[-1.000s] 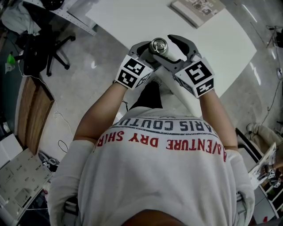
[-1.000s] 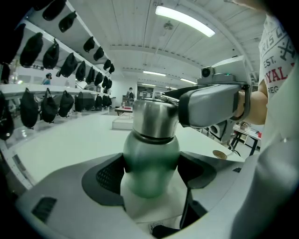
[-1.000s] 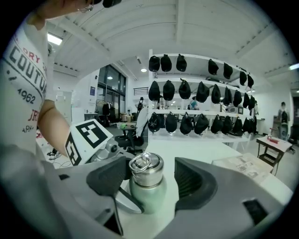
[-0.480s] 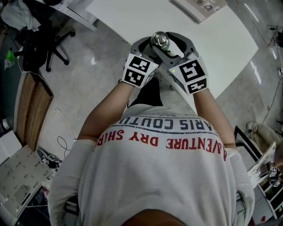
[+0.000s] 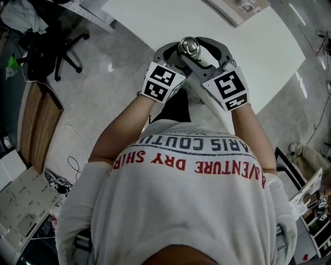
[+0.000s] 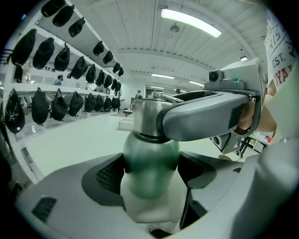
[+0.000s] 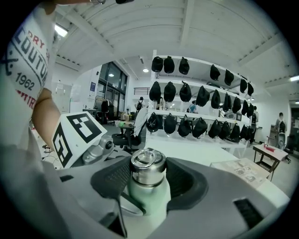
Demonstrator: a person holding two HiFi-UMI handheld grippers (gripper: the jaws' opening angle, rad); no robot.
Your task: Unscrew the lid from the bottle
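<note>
Bottle [image 6: 150, 158] upright at top centre of the head view, metal lid [image 5: 189, 47] on. Green body pinched by the left gripper [image 5: 175, 56], pads tight on both sides. Lid clasped by the right gripper [image 7: 148, 175], jaws just closed in onto it. Beyond, white table [image 5: 155, 15]; upper left, chair [image 5: 57, 57].

Green bottle [image 6: 150, 158] clamped in left gripper [image 6: 152, 173] fingers; right gripper fingers [image 6: 201, 116], just closing, across steel lid [image 6: 144, 119].
</note>
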